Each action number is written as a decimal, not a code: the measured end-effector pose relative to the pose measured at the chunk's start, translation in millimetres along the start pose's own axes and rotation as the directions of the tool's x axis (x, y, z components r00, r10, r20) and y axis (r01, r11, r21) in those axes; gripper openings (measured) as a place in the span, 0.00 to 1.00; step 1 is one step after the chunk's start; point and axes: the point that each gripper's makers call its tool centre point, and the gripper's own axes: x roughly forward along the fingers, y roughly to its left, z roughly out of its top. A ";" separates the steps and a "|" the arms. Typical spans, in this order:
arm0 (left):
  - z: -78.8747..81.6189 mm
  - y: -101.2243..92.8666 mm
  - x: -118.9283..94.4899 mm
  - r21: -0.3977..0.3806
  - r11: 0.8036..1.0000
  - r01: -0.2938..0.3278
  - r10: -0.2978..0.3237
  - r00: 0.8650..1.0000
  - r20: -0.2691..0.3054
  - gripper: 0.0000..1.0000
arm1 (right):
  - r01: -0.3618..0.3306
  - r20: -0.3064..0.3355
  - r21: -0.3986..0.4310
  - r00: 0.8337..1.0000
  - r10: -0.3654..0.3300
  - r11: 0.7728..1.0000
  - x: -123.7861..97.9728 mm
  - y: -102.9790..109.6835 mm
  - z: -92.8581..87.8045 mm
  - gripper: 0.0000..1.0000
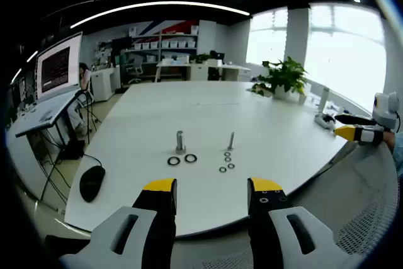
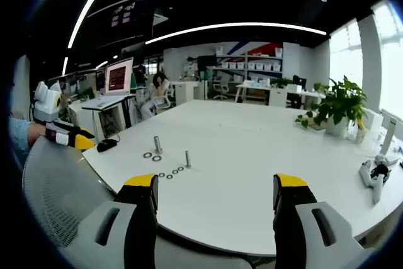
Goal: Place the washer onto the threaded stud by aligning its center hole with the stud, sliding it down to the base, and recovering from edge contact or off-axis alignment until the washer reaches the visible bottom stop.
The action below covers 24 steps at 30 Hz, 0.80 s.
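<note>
Two threaded studs stand upright on the white table [image 1: 208, 111]: a thick one [image 1: 180, 141] and a thin one [image 1: 231, 140]. Two large washers [image 1: 182, 159] lie flat in front of the thick stud, and several small washers [image 1: 227, 162] lie in front of the thin one. My left gripper [image 1: 212, 188] is open, held off the table's near edge, with nothing between its jaws. In the right gripper view my right gripper [image 2: 215, 184] is also open and holds nothing; the thick stud [image 2: 157, 144], thin stud [image 2: 187, 158] and washers [image 2: 152, 156] lie well ahead of it.
A black mouse [image 1: 92, 182] lies on the table's left corner. A potted plant [image 1: 284, 78] and a white device [image 2: 373, 173] sit toward the far right side. A grey mesh chair back [image 2: 56, 193] stands near the table edge. Desks, monitors and a seated person are behind.
</note>
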 end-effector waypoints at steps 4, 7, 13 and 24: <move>-0.4 -0.3 0.0 0.001 1.000 0.002 -0.002 1.000 -0.003 0.43 | -0.002 0.000 0.001 1.000 0.002 1.000 0.1 0.5 0.2 0.75; -0.3 -0.3 0.2 0.002 1.000 0.003 -0.003 1.000 -0.003 0.43 | -0.002 0.001 0.001 1.000 0.002 1.000 0.0 0.9 0.6 0.75; -0.8 -0.7 0.1 0.002 1.000 0.005 -0.005 1.000 -0.005 0.42 | -0.001 0.001 0.001 1.000 0.001 1.000 -0.1 0.7 0.3 0.75; -0.5 -1.5 0.4 0.001 1.000 0.012 -0.012 1.000 -0.003 0.40 | -0.001 -0.012 0.000 1.000 0.001 1.000 0.5 0.9 -1.2 0.75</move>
